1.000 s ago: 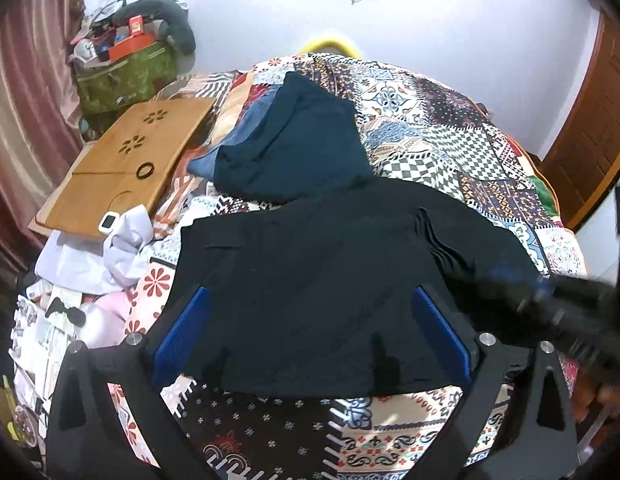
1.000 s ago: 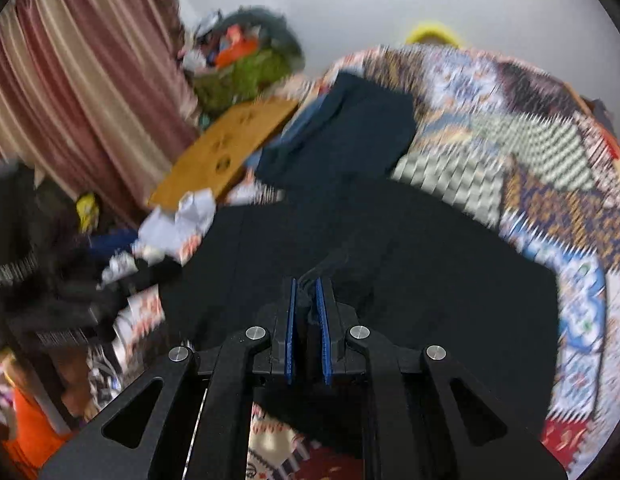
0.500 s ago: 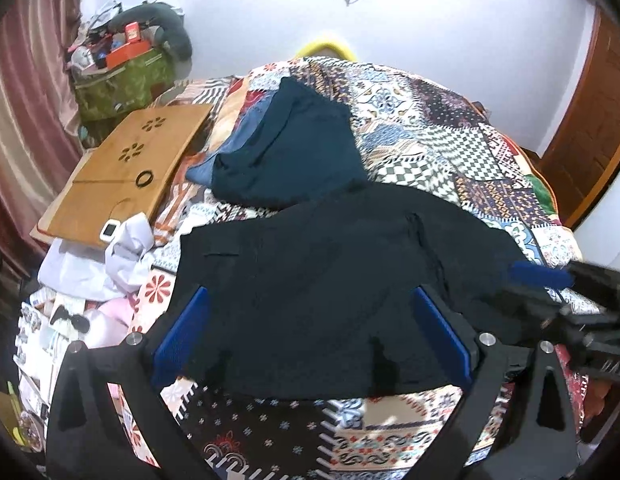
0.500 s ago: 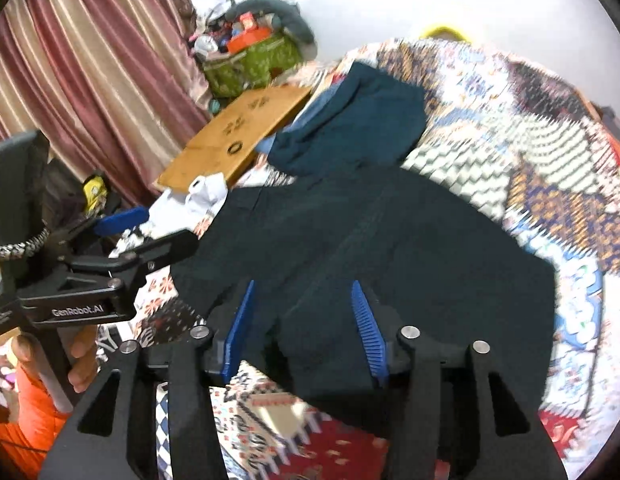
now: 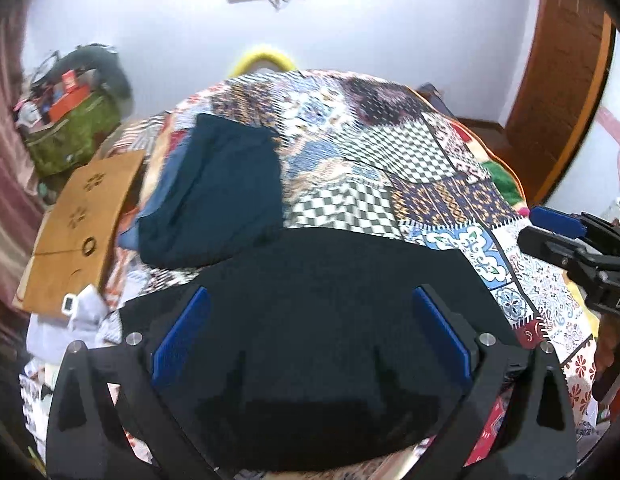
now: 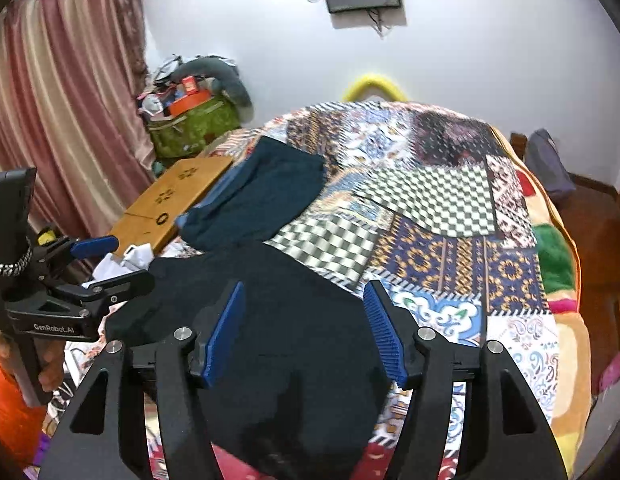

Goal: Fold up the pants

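Observation:
Black pants [image 5: 330, 280] lie folded flat on the near part of the patchwork bed cover [image 5: 430, 168]; they also show in the right wrist view [image 6: 269, 280]. My left gripper [image 5: 310, 336] is open and empty above their near edge. My right gripper [image 6: 303, 328] is open and empty above the pants' right part. Each gripper shows at the edge of the other's view: the right one [image 5: 550, 228] and the left one [image 6: 105, 264]. A dark teal folded garment [image 5: 217, 196] lies beyond the pants.
A wooden lap table [image 5: 77, 224] and white cloths [image 5: 81, 312] sit at the bed's left side. A green bag full of items [image 6: 189, 120] stands by the pink curtain [image 6: 61, 112]. A brown door [image 5: 562, 80] is on the right.
My right gripper has let go of the black pants, opened and pulled back to the right. The pants now lie flat. My left gripper stays open and has shifted a little.

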The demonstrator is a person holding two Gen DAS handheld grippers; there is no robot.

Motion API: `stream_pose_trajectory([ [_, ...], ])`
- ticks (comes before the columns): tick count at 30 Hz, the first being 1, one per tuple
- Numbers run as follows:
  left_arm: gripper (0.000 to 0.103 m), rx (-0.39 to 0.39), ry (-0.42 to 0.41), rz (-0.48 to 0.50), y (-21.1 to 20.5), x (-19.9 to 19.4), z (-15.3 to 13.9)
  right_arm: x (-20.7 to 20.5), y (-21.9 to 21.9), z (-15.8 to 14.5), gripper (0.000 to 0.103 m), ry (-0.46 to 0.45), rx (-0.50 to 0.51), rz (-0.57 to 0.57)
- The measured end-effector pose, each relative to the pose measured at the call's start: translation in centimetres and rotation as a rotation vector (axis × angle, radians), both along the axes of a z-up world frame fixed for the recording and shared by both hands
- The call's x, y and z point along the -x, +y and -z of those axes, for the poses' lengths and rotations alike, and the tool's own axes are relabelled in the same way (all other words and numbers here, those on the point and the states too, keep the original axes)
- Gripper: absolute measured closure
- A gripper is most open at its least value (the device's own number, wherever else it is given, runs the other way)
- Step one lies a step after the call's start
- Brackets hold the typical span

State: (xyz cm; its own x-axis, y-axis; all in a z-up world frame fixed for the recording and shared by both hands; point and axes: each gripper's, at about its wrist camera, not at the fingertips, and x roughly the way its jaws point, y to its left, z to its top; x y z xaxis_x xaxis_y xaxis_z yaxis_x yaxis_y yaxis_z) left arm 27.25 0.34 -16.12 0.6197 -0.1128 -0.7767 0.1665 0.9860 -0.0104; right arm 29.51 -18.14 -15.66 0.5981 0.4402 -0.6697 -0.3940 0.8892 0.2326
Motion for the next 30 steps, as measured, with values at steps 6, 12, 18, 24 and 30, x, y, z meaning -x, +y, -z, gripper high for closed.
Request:
stream_pose_trajectory([
  [6, 0.002, -0.032, 0.105, 0.061, -3.2, -3.5, 3.1, -1.5, -0.2, 3.8, 0.045, 0.094, 0.029, -0.037],
  [12, 0.002, -0.119, 0.218, 0.094, -4.6, -5.2, 7.9, -2.7, 0.7, 7.7, 0.045, 0.200, 0.060, -0.102],
  [18, 0.001, -0.105, 0.281, 0.124, -4.0, -4.9, 10.5, -1.8, 1.0, 10.2, 0.045, 0.251, 0.102, -0.118],
  [24, 0.001, -0.126, 0.252, 0.128, -3.2, -3.4, 10.2, -0.4, -0.5, 10.2, 0.042, 0.251, 0.086, -0.094],
  [30, 0.001, -0.126, 0.217, 0.092, -2.4, -1.8, 9.5, 0.9, -1.8, 9.9, 0.042, 0.248, 0.090, -0.055],
])
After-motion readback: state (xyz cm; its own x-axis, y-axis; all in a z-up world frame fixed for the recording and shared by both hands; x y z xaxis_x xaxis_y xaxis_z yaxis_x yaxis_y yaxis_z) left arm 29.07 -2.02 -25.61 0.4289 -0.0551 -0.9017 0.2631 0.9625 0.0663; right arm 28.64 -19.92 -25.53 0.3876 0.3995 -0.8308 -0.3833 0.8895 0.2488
